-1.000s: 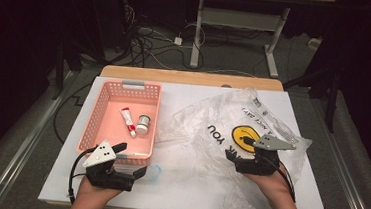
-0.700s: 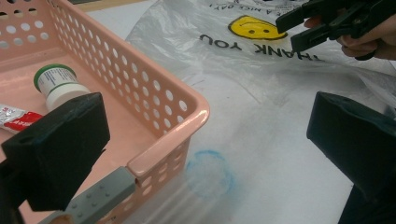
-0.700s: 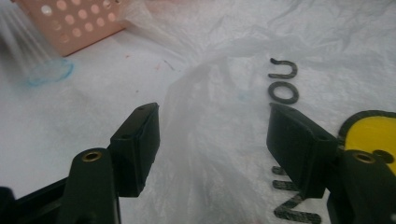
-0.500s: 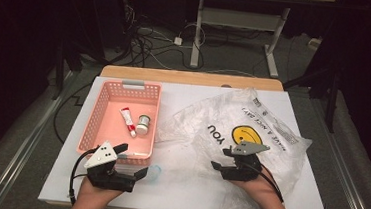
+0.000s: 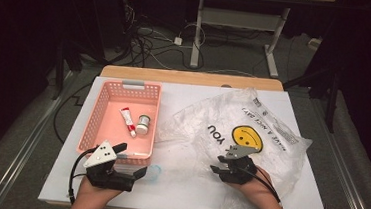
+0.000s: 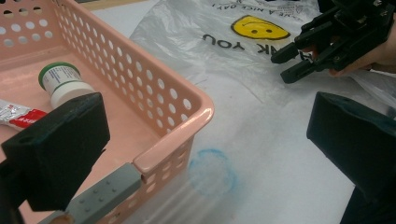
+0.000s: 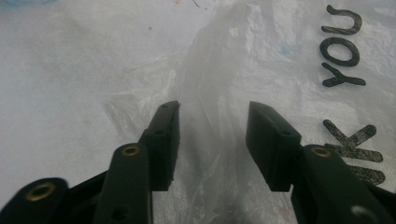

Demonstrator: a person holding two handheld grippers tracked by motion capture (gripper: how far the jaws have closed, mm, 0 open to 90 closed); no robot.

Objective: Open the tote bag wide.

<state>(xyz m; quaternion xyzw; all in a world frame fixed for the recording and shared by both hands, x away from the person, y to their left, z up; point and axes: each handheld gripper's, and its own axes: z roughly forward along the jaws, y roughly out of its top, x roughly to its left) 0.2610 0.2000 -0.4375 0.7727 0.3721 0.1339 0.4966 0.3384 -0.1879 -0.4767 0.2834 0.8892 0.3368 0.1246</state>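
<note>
A crumpled clear plastic bag [image 5: 266,133] with a yellow smiley and black print lies on the right of the white table. My right gripper [image 5: 217,164] is low over the bag's left part. Its jaws have just been closing and now stand part open astride a raised fold of film [image 7: 210,93]; the pads do not clearly press it. My left gripper [image 5: 131,159] is open and holds nothing, straddling the near right corner of the pink basket [image 5: 95,115]. In the basket lie a red and white tube [image 5: 127,121] and a small green-capped bottle [image 5: 143,124].
A faint blue ring mark [image 5: 154,172] is on the table between the grippers. The left gripper view shows the basket corner [image 6: 177,98], the bottle [image 6: 63,84] and the right gripper [image 6: 282,67] over the bag [image 6: 210,28]. A wooden strip [image 5: 190,78] edges the far side.
The right gripper has moved left and down onto the bag's left part, and its jaws have narrowed. The left gripper has stayed put.
</note>
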